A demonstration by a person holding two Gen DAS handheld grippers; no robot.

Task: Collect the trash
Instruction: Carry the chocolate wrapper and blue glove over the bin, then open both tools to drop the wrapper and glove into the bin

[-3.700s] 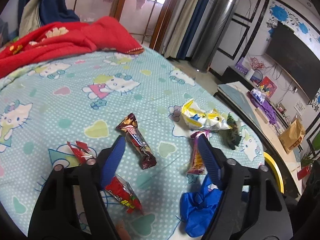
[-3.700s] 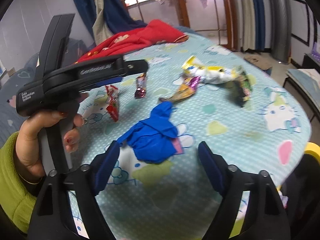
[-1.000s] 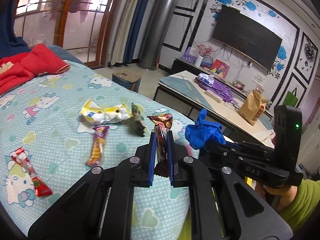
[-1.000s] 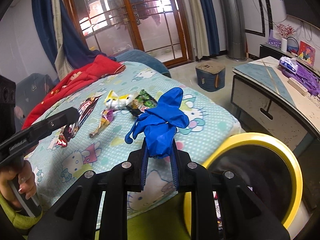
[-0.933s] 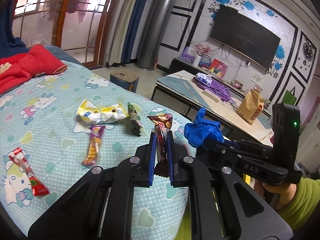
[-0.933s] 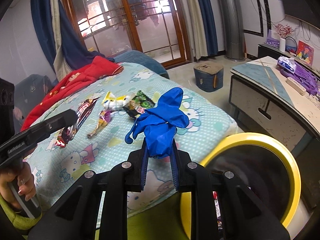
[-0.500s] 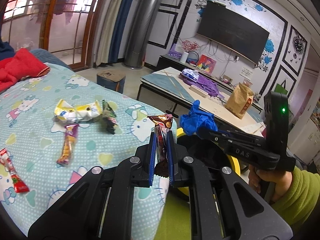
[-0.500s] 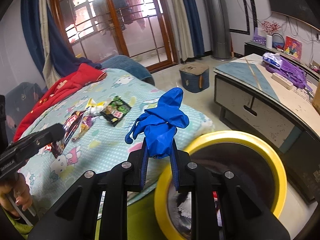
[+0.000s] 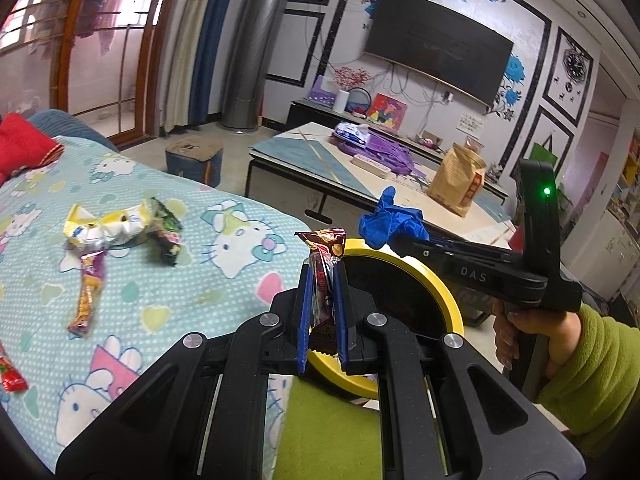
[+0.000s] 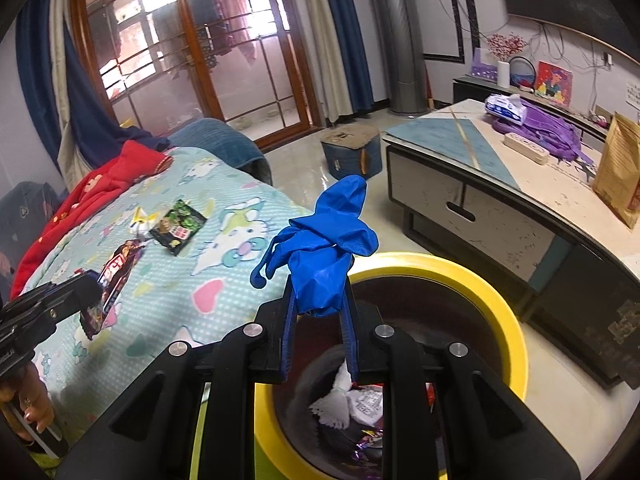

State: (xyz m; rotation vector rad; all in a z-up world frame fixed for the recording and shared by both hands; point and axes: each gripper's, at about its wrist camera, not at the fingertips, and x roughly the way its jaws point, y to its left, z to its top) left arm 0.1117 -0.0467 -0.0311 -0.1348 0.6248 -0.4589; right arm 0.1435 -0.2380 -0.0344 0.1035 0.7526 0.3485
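My left gripper [image 9: 322,276] is shut on a brown candy-bar wrapper [image 9: 323,258] that stands upright between its blue pads, just short of the yellow-rimmed trash bin [image 9: 448,300]. My right gripper [image 10: 319,280] is shut on a crumpled blue glove [image 10: 326,246] and hangs over the near rim of the bin [image 10: 496,308], which holds white paper and wrappers. In the left wrist view the glove [image 9: 390,222] hangs above the bin's far side. On the bed lie a yellow-white wrapper [image 9: 106,226], a green-black packet [image 9: 166,234], a purple-orange wrapper [image 9: 88,292] and a red wrapper [image 9: 10,376].
The bed [image 9: 168,280] with a light-blue cartoon-cat sheet ends just left of the bin. A low coffee table [image 10: 500,196] stands close behind the bin with a brown paper bag [image 9: 458,182] and purple items. A blue stool [image 10: 352,152] sits on the floor beyond.
Both grippers have swung right, away from the bed and toward the bin, each keeping its hold. The bin now fills more of the right wrist view and shows in the left.
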